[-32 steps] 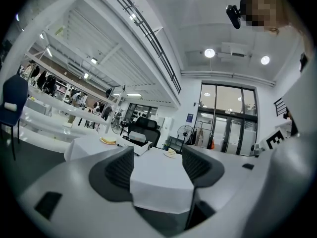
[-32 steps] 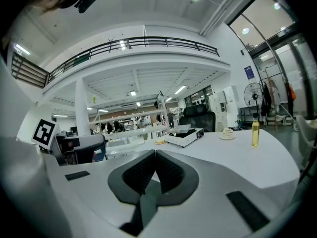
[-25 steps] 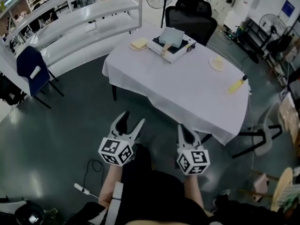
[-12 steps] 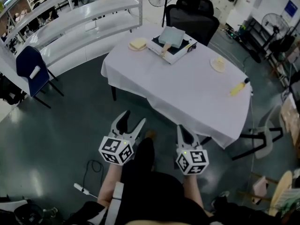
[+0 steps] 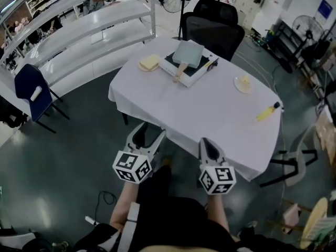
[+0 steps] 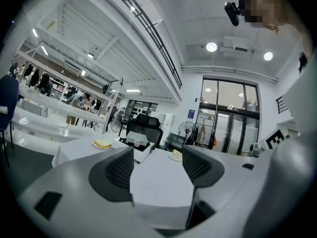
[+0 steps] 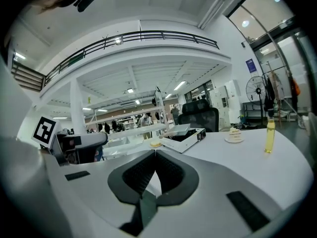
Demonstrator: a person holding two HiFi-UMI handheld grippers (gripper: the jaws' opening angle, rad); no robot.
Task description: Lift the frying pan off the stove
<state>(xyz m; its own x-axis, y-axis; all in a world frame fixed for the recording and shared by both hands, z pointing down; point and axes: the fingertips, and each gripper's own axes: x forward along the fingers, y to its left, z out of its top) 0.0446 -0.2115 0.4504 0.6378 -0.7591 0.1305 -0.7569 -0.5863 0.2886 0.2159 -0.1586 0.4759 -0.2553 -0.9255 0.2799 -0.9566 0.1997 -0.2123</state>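
Frying pan (image 5: 187, 52), square with a wooden handle, sits on the stove (image 5: 196, 73) at the far end of the white-clothed surface (image 5: 210, 114), between a plate (image 5: 142, 67) holding bread and a plate (image 5: 244, 90) holding cake. Well short of it, the left gripper (image 5: 148, 134) has its jaws wide apart and empty, and the right gripper (image 5: 206, 144) has its jaws pressed together on nothing.

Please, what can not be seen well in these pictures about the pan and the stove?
- Contents of the square grey frying pan: too small in the head view, seen edge-on in the right gripper view.
- Knobs of the white portable stove: too small in every view.
- Pale food on the round plate: head view, too small to name.
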